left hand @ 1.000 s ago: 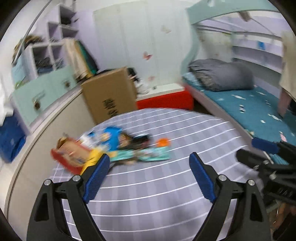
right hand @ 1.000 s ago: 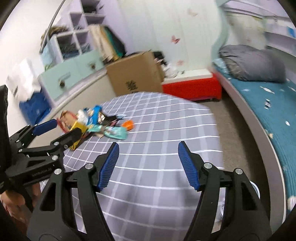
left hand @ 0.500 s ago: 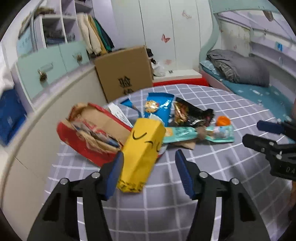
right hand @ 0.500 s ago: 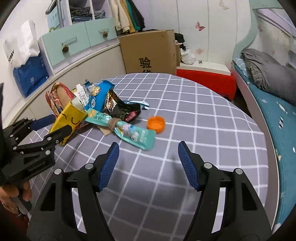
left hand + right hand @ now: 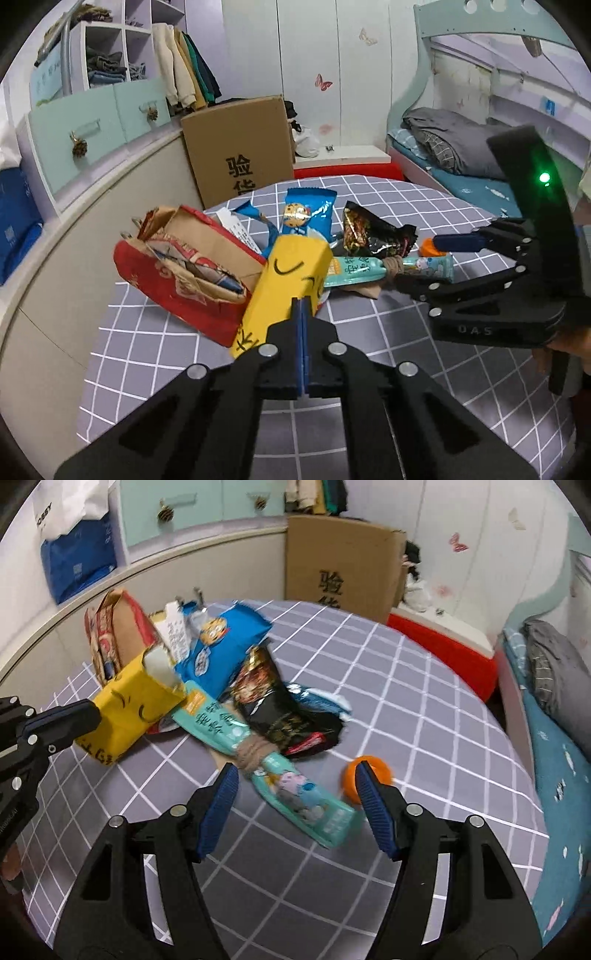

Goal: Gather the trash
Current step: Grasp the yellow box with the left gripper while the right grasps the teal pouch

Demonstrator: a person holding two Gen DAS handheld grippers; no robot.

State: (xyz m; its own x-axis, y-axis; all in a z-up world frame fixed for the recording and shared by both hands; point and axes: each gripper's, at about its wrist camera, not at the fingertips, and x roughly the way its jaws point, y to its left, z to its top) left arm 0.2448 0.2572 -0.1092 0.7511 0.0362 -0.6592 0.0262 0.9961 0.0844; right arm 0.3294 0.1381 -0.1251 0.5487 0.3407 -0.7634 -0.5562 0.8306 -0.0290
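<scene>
A pile of trash lies on the grey checked table (image 5: 424, 716): a yellow carton (image 5: 291, 273), a torn red paper bag (image 5: 177, 280), a blue cookie wrapper (image 5: 306, 214), a black wrapper (image 5: 369, 232), a teal pouch (image 5: 295, 794) tied with string, and an orange cap (image 5: 380, 771). My left gripper (image 5: 301, 306) is shut and seems to pinch the yellow carton's near edge. My right gripper (image 5: 295, 771) hangs over the teal pouch's near end. Its jaws are closing with the pouch between them, pads apart from it. The cap sits behind its right finger.
A large cardboard box (image 5: 240, 147) stands past the table's far edge. Mint drawers (image 5: 88, 125) and a blue bag (image 5: 77, 565) line the left wall. A bed (image 5: 472, 188) with grey bedding runs along the right. A hand (image 5: 569, 343) holds the right gripper.
Both grippers came in close to the pile. The left jaws went from wide open, astride the yellow carton, to shut at its edge. The right gripper rolled and moved over the teal pouch.
</scene>
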